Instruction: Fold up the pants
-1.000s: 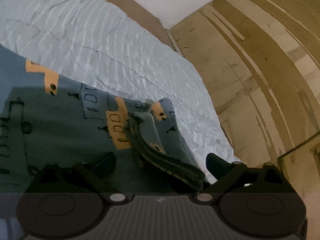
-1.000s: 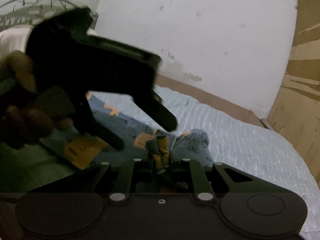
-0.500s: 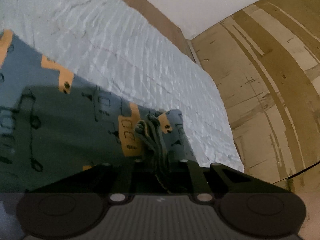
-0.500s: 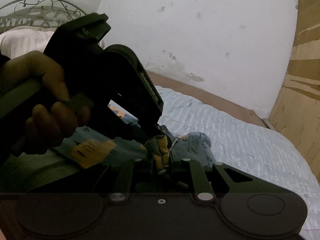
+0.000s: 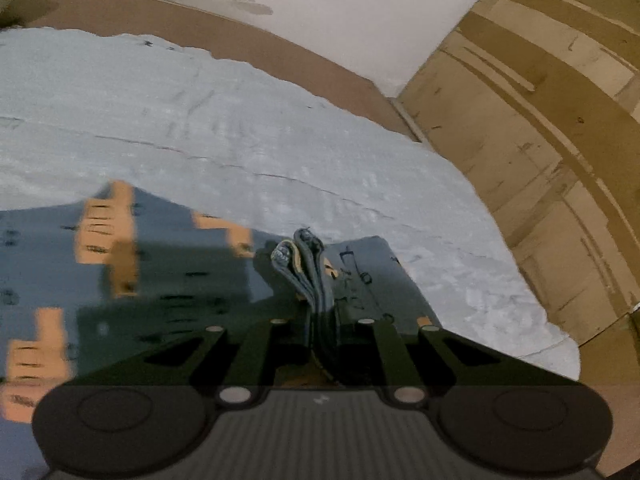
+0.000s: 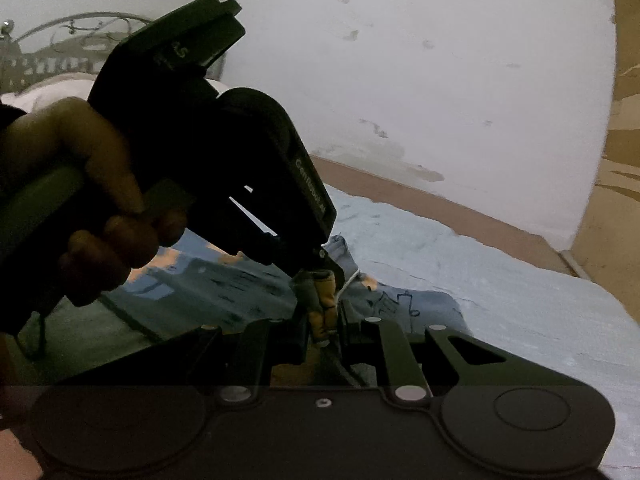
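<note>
Blue-grey pants [image 5: 180,288] with orange patches and dark drawings lie spread on a pale blue bed sheet [image 5: 200,120]. My left gripper [image 5: 320,320] is shut on a bunched, layered edge of the pants [image 5: 304,264], which sticks up between its fingers. My right gripper [image 6: 324,328] is shut on another gathered edge of the pants [image 6: 324,300], orange and grey. The two pinched spots are close together. In the right wrist view the left gripper [image 6: 316,266] comes in from the upper left, held by a hand [image 6: 92,200]. The pants [image 6: 224,292] stretch away beneath it.
A brown bed frame [image 5: 312,64] borders the sheet's far side below a stained white wall [image 6: 400,80]. A wooden panel [image 5: 540,140] stands at the right. A metal headboard [image 6: 72,40] and a pillow [image 6: 40,92] lie at the far left. Bare sheet [image 6: 500,300] spreads to the right.
The left jaws went from wide open around the folded edge to shut on it. Both grippers then rose and shifted, lifting the pinched fabric off the sheet.
</note>
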Demonstrator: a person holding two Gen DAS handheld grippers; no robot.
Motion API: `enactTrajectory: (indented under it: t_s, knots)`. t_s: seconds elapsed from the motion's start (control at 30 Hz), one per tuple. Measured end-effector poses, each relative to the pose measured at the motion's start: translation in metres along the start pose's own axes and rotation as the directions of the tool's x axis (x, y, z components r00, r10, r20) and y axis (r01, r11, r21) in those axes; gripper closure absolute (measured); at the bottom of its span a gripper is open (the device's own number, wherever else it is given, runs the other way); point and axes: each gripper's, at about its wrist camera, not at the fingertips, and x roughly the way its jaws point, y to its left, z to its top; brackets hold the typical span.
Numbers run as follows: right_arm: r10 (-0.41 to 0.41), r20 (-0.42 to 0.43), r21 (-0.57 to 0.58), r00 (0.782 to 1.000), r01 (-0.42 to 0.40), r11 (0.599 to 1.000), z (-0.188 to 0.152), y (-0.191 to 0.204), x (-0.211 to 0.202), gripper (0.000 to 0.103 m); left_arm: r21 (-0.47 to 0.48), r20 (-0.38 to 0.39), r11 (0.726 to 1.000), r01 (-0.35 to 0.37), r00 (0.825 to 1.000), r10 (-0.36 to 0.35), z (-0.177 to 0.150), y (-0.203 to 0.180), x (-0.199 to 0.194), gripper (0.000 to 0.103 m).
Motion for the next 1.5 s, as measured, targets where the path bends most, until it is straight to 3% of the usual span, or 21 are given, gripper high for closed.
enactTrajectory:
  t_s: [0.37, 0.67, 0.77, 0.87, 0.93, 1.1, 1.13, 1.2, 1.33, 1.5]
  knots:
    - [0.110, -0.015, -0.018, 0.994, -0.110, 0.994, 0.011, 0.036, 0.021, 0.087, -0.003, 0.006, 0.997, -0.074, 0.997, 0.074, -0.009, 0.046, -0.034, 0.093]
    - [0.136, -0.069, -0.062, 0.988, -0.140, 0.988, 0.005, 0.067, 0.033, 0.087, -0.030, -0.017, 0.997, -0.068, 0.998, 0.067, -0.018, 0.073, -0.031, 0.093]
    - [0.141, -0.083, -0.056, 0.987, -0.145, 0.988, 0.003, 0.067, 0.034, 0.082, -0.041, -0.021, 0.997, -0.062, 0.998, 0.062, -0.020, 0.077, -0.029, 0.090]
    - [0.150, -0.088, -0.046, 0.985, -0.155, 0.987, 0.003, 0.065, 0.037, 0.069, -0.050, -0.020, 0.997, -0.066, 0.998, 0.065, -0.020, 0.079, -0.031, 0.081]
    - [0.153, -0.085, -0.043, 0.984, -0.157, 0.987, 0.003, 0.063, 0.034, 0.047, -0.057, -0.018, 0.996, -0.065, 0.998, 0.064, -0.018, 0.081, -0.032, 0.076]
    - [0.179, -0.061, -0.005, 0.982, -0.179, 0.984, 0.003, 0.050, 0.026, 0.016, -0.031, 0.034, 0.991, -0.131, 0.991, 0.132, -0.013, 0.078, -0.039, 0.036]
    - [0.176, -0.053, 0.004, 0.983, -0.176, 0.984, 0.002, 0.046, 0.023, 0.011, -0.020, 0.056, 0.988, -0.153, 0.987, 0.154, -0.012, 0.076, -0.040, 0.032]
    - [0.147, -0.033, 0.017, 0.989, -0.147, 0.989, 0.001, 0.037, 0.017, 0.005, 0.004, 0.092, 0.981, -0.196, 0.976, 0.195, -0.011, 0.072, -0.041, 0.016]
    - [0.050, -0.024, 0.056, 0.998, -0.048, 0.997, -0.001, 0.011, 0.019, 0.001, 0.078, 0.116, 0.949, -0.304, 0.949, 0.294, -0.010, 0.065, -0.029, 0.013]
    - [-0.030, -0.138, 0.109, 0.990, 0.045, 0.993, -0.001, -0.023, 0.054, 0.001, 0.078, 0.108, 0.937, -0.341, 0.937, 0.332, -0.010, 0.068, -0.016, 0.010]
